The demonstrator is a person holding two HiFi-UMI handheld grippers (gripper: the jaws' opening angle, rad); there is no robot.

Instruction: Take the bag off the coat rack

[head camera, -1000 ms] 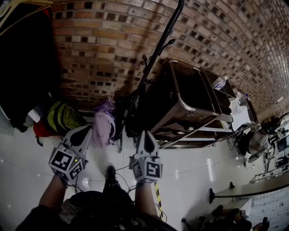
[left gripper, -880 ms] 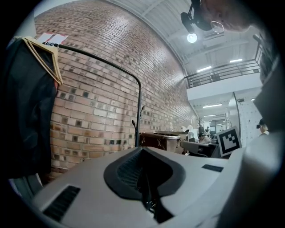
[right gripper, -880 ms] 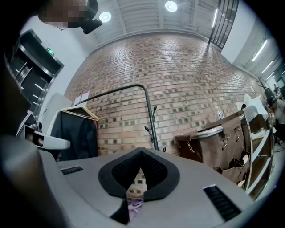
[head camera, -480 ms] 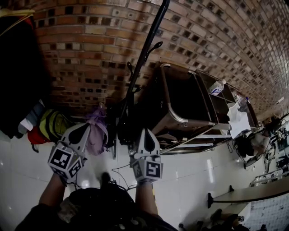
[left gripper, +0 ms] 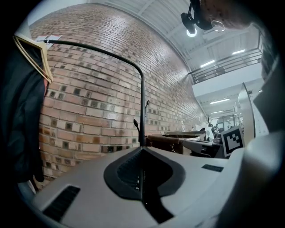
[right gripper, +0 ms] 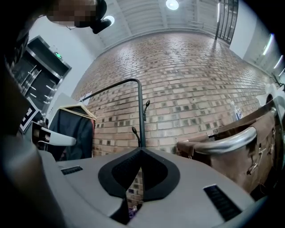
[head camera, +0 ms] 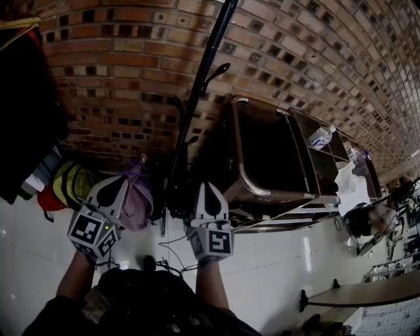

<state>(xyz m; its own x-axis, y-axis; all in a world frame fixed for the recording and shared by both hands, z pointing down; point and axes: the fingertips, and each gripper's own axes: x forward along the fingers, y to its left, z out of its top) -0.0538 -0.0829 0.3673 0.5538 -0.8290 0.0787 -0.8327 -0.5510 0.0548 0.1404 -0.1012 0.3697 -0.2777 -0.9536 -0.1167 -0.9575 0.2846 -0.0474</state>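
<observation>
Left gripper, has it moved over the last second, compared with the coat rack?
Yes, forward toward the rack: in the head view the left gripper sits nearer the coat rack pole and now overlaps the purple bundle at its foot.

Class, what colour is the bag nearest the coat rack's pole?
The bag is pale purple, clearest in the head view.

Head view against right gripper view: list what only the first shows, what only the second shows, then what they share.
Only the head view: the white tiled floor and the yellow-green bag lying low by the wall. Only the right gripper view: the ceiling lights and the black bar curving off the pole's top. Both: the black coat rack pole, the brick wall, the brown cabinet with a metal rail, and the right gripper, jaws together and empty.
</observation>
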